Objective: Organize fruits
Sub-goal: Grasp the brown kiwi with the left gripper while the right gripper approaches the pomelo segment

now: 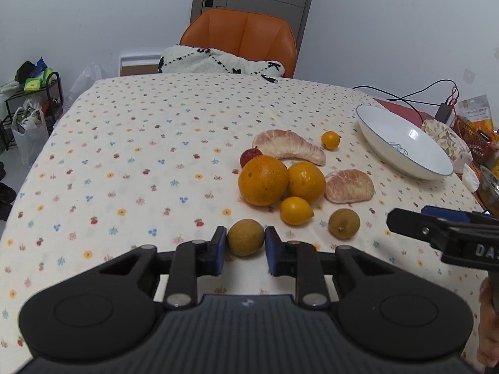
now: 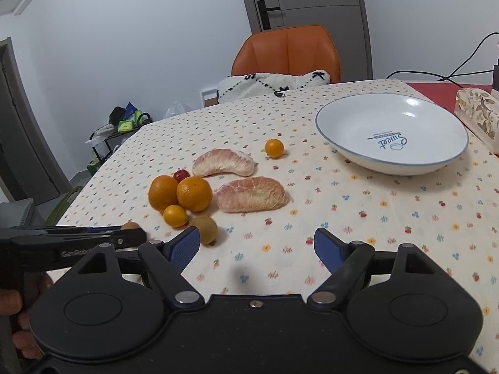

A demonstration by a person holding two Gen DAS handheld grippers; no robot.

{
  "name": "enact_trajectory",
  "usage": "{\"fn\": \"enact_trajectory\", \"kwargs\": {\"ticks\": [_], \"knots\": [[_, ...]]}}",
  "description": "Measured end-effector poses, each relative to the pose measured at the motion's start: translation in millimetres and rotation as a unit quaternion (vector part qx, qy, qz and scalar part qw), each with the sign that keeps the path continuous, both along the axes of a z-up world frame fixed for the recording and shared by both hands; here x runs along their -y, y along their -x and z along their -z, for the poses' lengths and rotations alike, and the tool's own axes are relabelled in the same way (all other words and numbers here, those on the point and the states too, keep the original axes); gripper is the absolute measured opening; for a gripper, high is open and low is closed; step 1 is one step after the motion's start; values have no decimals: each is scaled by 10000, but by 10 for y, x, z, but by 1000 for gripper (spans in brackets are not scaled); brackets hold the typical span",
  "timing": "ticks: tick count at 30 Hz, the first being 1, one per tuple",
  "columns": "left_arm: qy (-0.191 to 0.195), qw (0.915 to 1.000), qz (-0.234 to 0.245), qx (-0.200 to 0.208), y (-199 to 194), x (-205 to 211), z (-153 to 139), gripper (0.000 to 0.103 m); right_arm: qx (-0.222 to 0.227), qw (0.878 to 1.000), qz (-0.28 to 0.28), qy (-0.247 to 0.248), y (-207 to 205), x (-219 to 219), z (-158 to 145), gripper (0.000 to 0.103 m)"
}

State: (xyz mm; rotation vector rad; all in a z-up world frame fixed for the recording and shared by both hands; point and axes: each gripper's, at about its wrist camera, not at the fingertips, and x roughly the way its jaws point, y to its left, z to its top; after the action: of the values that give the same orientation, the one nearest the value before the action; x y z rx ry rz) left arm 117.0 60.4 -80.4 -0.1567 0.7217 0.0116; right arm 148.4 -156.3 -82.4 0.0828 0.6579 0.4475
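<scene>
The left gripper (image 1: 245, 246) pinches a small brown fruit (image 1: 245, 237) on the near cloth (image 1: 124, 155). Lift it slowly and keep it snug, so it cannot roll. The bowl (image 1: 402, 143) waits far right. The right gripper (image 2: 256, 246) is spread wide, holding nothing.

I see left gripper (image 1: 245, 243) clamped on brown fruit (image 1: 245, 237), blue pads (image 1: 220, 246) pressing both sides, fruit on tablecloth (image 1: 140, 162). Second brown fruit (image 1: 344, 223) just right. Oranges (image 1: 263, 179), pomelo segments (image 1: 288, 146) beyond. White bowl (image 1: 405, 168) far right. Right gripper (image 1: 405, 222) entering at right edge.
</scene>
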Motion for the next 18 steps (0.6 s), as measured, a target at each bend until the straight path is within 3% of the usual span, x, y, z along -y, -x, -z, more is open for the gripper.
{"fn": "enact_trajectory", "kwargs": {"ticks": [18], "knots": [[156,9996,-233,74,-189,-204,-31,25,-190,9993,-132,280,-534,-296,138,86]]}}
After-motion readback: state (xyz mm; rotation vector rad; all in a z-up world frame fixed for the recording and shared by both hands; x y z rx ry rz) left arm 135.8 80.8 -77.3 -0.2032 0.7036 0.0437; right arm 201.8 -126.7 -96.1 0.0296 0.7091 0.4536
